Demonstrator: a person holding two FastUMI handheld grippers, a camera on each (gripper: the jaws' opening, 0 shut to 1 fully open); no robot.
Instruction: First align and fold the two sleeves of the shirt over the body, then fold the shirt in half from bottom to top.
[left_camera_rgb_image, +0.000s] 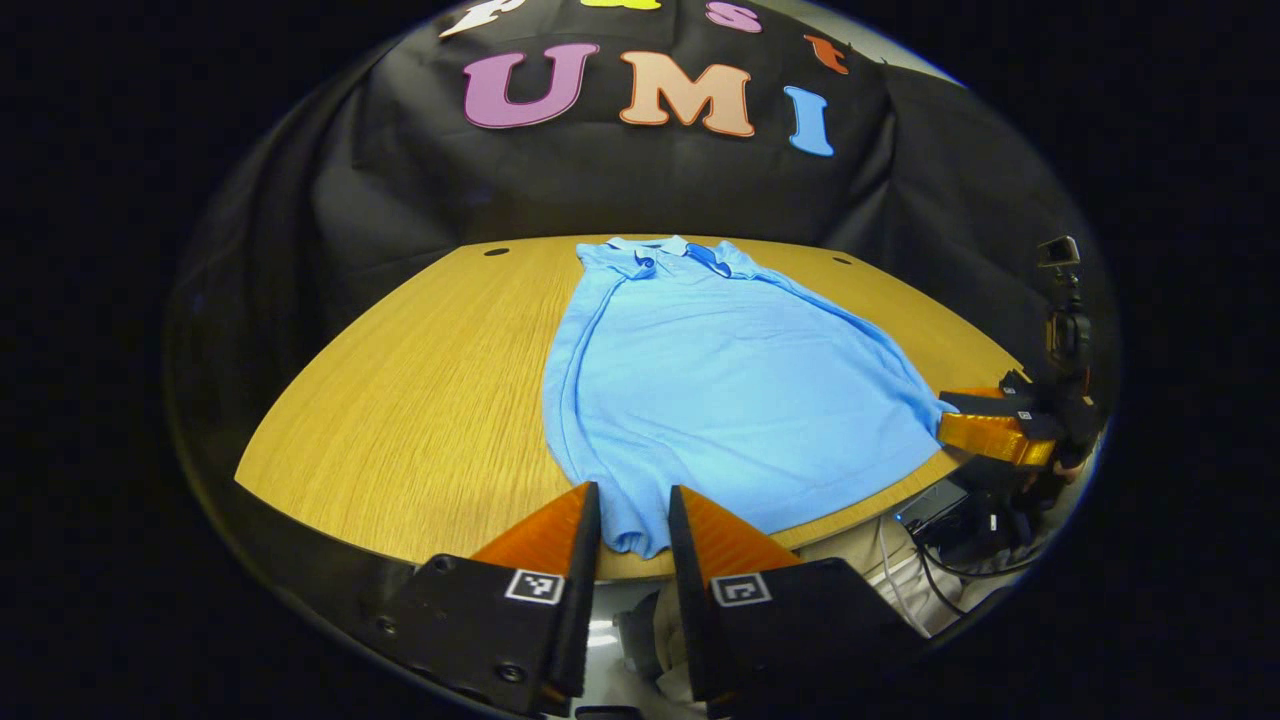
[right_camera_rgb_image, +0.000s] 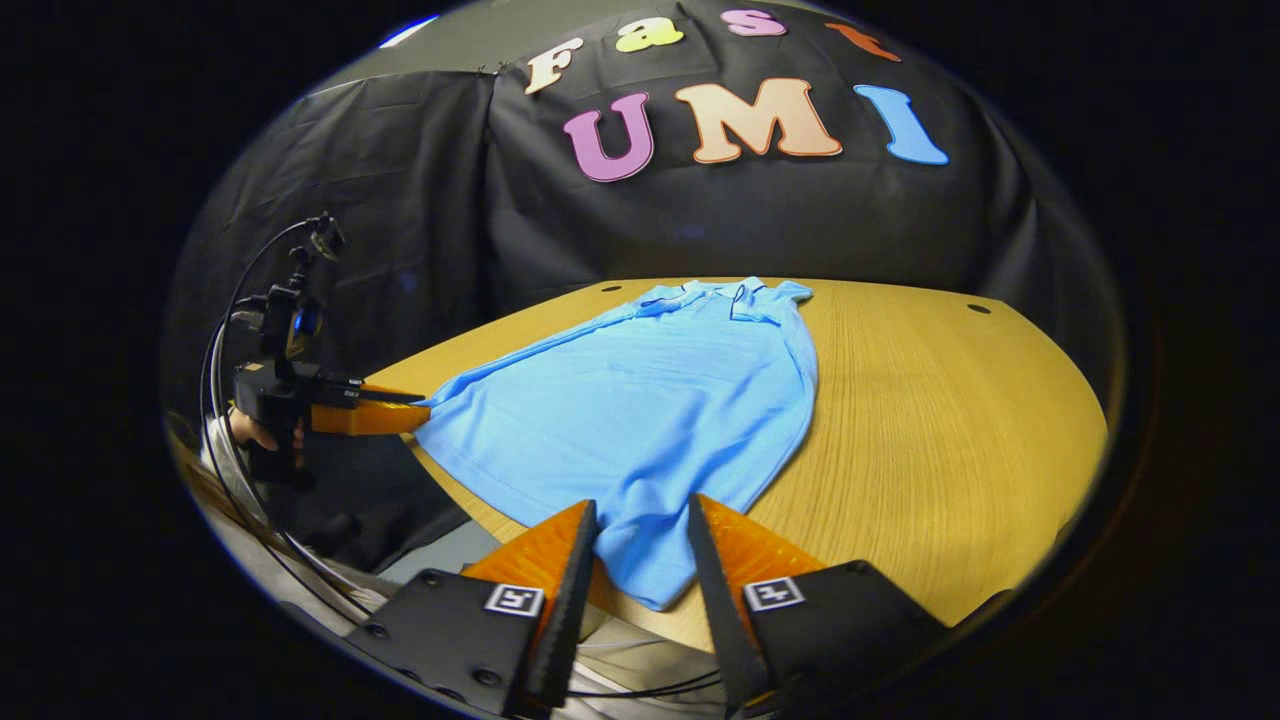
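Note:
A light blue polo shirt (left_camera_rgb_image: 720, 380) (right_camera_rgb_image: 650, 400) lies flat on the wooden table (left_camera_rgb_image: 420, 380) (right_camera_rgb_image: 920, 420), collar at the far end and hem at the near edge. No sleeve sticks out past its sides. My left gripper (left_camera_rgb_image: 634, 490) is open, with one hem corner hanging over the table edge between its fingers. My right gripper (right_camera_rgb_image: 640, 505) is open around the other hem corner in the same way. Farther off in each view, the other gripper sits at its own corner: the right gripper (left_camera_rgb_image: 950, 420) and the left gripper (right_camera_rgb_image: 415, 408).
The table's near edge runs just under both hem corners. Cables (left_camera_rgb_image: 940, 545) hang below it. A hand (right_camera_rgb_image: 245, 432) holds the left gripper's handle, which carries a small camera on a stalk (right_camera_rgb_image: 325, 235). Bare wood lies on both sides of the shirt.

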